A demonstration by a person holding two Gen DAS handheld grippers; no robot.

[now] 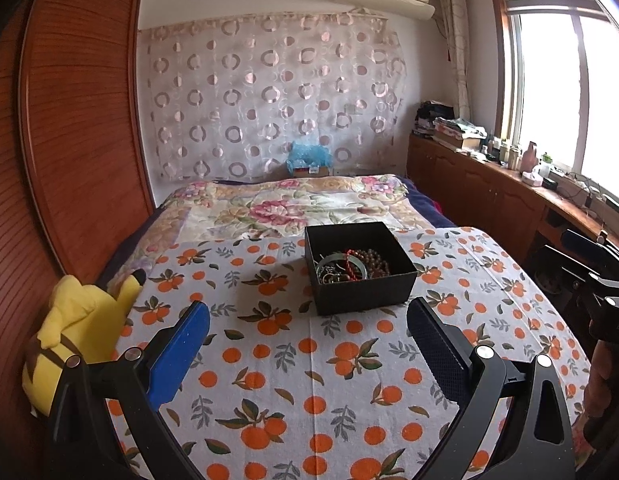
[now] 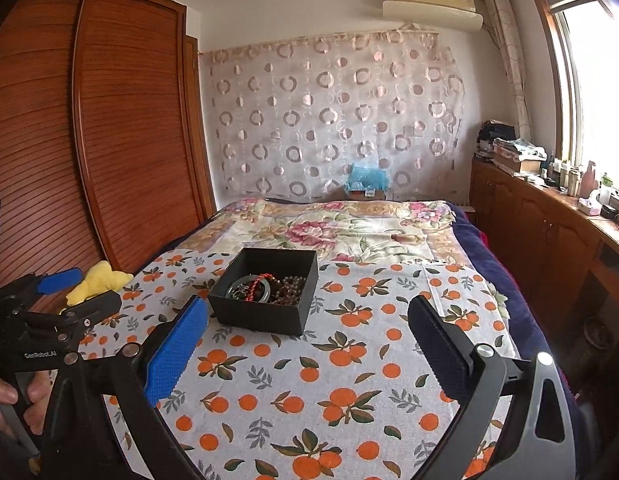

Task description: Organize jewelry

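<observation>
A black open box [image 1: 361,280] stands on an orange-print cloth [image 1: 309,380] on the bed. It holds a tangle of jewelry [image 1: 351,266]: brown bead strings, a red cord bracelet and pale bangles. The box also shows in the right wrist view [image 2: 261,314], with the jewelry [image 2: 265,286] inside. My left gripper [image 1: 309,320] is open and empty, just short of the box. My right gripper [image 2: 309,320] is open and empty, the box just ahead of its left finger. The left gripper also shows at the left edge of the right wrist view [image 2: 79,290].
A yellow plush toy [image 1: 81,320] lies at the cloth's left edge beside a wooden wardrobe [image 1: 69,120]. A floral quilt [image 1: 293,204] covers the bed beyond the cloth. Wooden cabinets [image 1: 489,188] with clutter run along the right under the window.
</observation>
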